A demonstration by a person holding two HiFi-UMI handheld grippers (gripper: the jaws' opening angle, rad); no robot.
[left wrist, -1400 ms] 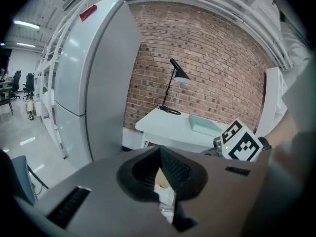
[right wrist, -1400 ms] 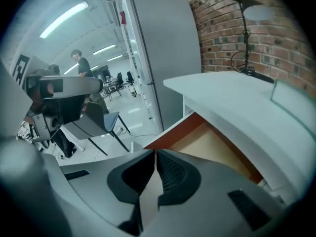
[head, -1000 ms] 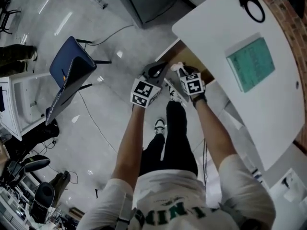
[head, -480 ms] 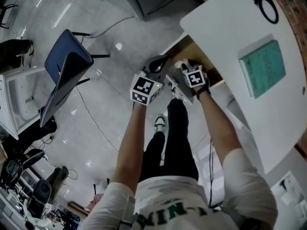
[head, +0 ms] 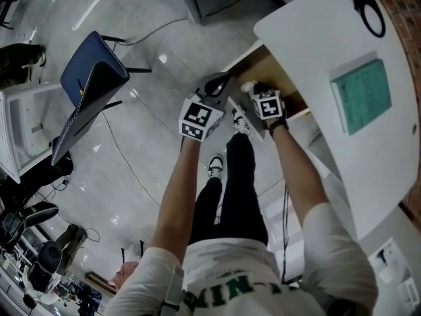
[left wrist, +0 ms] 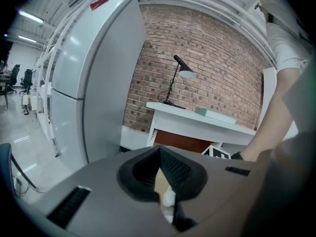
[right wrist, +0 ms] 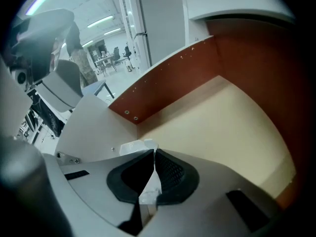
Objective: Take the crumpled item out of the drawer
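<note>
The right gripper (right wrist: 154, 154) has its jaws closing on the paper (right wrist: 132, 146) inside the open drawer (right wrist: 222, 127). The grasp looks nearly made; lifting out is left. White and creased, the paper sits between those jaws, one corner poking past their tips. The left gripper (left wrist: 159, 149) has its jaws together and empty.

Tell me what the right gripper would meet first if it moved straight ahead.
The crumpled item, on which its fingers are closing; beyond it, probably the drawer's beige bottom, near the brown wall.
</note>
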